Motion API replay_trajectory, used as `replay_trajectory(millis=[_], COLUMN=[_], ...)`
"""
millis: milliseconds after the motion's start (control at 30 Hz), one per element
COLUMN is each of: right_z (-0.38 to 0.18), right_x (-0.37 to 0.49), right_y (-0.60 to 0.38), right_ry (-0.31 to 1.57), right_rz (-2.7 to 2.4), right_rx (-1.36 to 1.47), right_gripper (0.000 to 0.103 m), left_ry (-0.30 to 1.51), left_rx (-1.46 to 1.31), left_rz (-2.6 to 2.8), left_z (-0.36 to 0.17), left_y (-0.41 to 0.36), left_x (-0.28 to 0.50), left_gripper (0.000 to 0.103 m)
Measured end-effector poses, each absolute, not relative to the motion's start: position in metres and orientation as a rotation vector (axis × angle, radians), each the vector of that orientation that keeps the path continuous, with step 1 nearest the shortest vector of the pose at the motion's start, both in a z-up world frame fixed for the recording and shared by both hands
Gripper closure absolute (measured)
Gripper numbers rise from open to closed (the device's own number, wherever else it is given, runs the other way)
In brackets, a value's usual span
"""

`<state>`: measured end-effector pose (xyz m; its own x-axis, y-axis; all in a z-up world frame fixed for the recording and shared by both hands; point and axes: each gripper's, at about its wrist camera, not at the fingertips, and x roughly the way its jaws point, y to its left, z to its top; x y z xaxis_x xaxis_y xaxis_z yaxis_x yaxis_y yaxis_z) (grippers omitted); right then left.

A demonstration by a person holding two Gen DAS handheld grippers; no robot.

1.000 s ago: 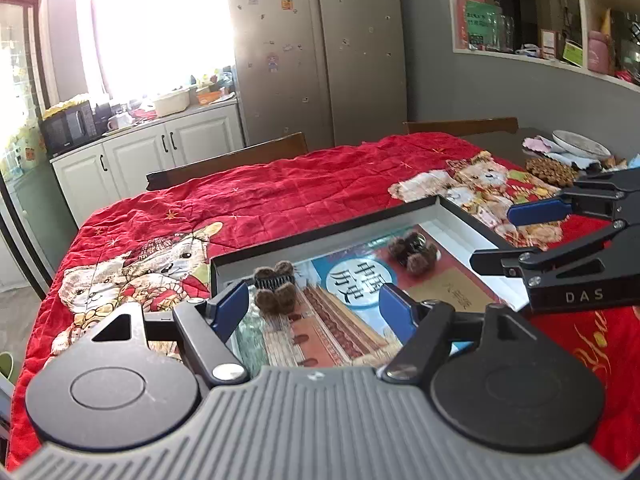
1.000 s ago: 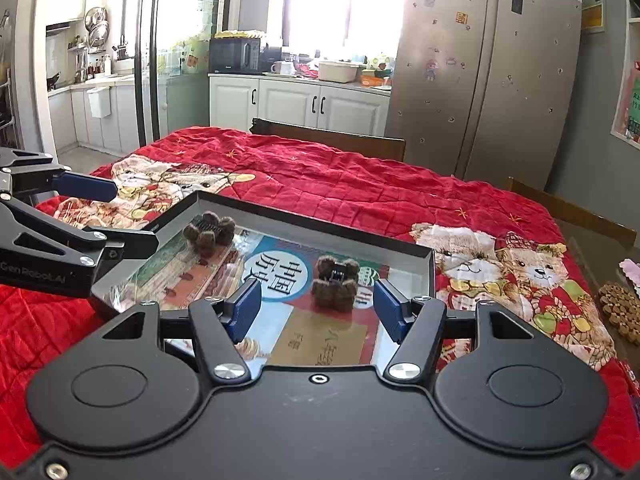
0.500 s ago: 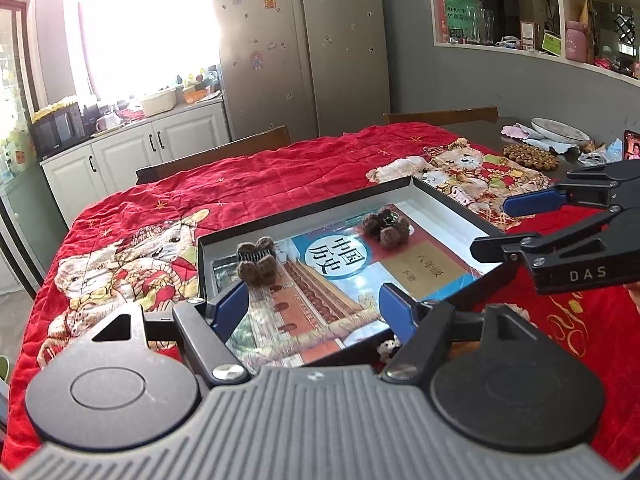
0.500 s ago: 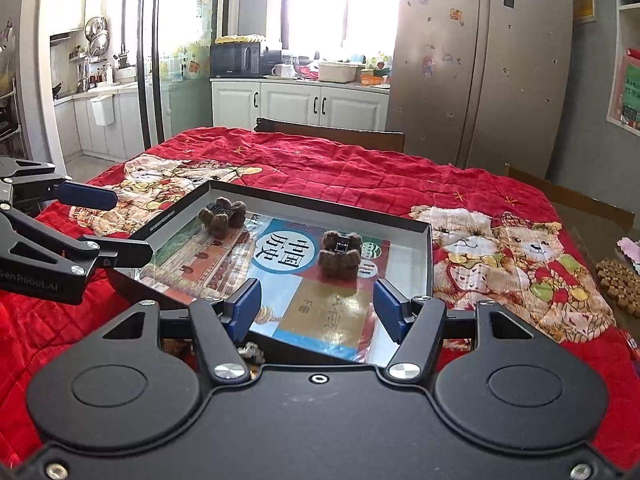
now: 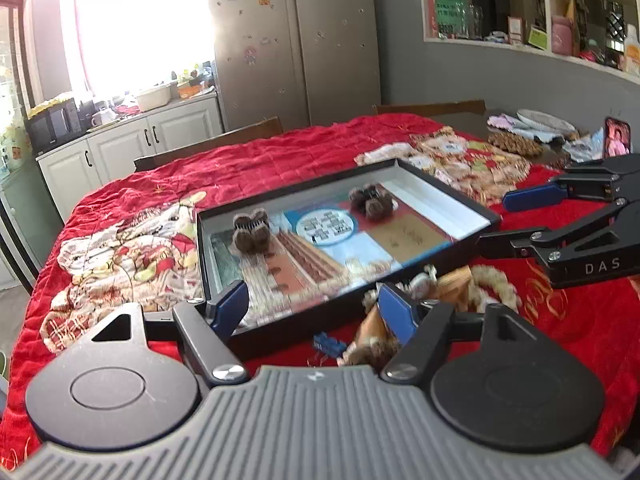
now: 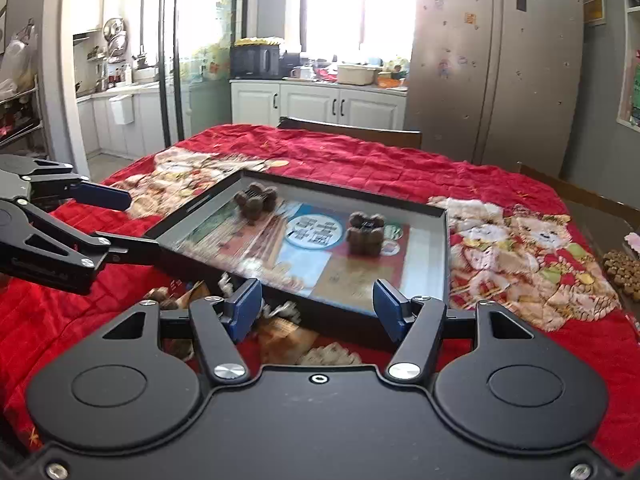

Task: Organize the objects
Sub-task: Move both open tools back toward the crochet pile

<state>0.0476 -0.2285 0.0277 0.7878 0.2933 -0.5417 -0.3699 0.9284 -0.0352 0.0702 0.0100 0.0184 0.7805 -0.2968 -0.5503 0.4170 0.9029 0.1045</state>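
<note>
A shallow black tray (image 5: 300, 190) lies on the red quilt and holds a book (image 5: 360, 248). Two brown fuzzy hair clips rest on the book, one at the left (image 5: 250, 232) and one at the right (image 5: 370, 202). My left gripper (image 5: 314, 310) is open just short of the tray's near wall, nothing pressed between its blue pads. My right gripper (image 6: 316, 308) is open the same way before the tray (image 6: 344, 196), with both clips (image 6: 256, 200) (image 6: 364, 234) beyond it. Each gripper shows at the side of the other's view.
Blurred tan plush trinkets (image 5: 452, 284) and a small blue clip (image 5: 328, 348) lie on the quilt between the tray and me. At the far right are a beaded mat (image 5: 514, 142), a plate (image 5: 544, 120) and a phone (image 5: 618, 142). A chair back (image 5: 208, 148) stands behind the table.
Both grippers have drawn back from over the tray toward the table's near side. The tray now sits farther off, and the trinkets in front of it have come into view.
</note>
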Motion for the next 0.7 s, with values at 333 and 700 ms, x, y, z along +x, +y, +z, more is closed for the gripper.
replay_trajectory(millis=[333, 700], right_z=[0.003, -0.017], right_x=[0.024, 0.010], right_y=[-0.215, -0.210], right_ry=[0.607, 0.648], right_rz=[0.409, 0.437], right_rx=[-0.171, -0.150], right_gripper=[0.048, 0.054], left_ry=[0.605, 0.642], left_rx=[0.244, 0.206], left_rz=[-0.419, -0.450], left_z=[-0.003, -0.023], left_y=[0.013, 0.007], left_x=[0.052, 0.047], left_gripper=[0.021, 0.021])
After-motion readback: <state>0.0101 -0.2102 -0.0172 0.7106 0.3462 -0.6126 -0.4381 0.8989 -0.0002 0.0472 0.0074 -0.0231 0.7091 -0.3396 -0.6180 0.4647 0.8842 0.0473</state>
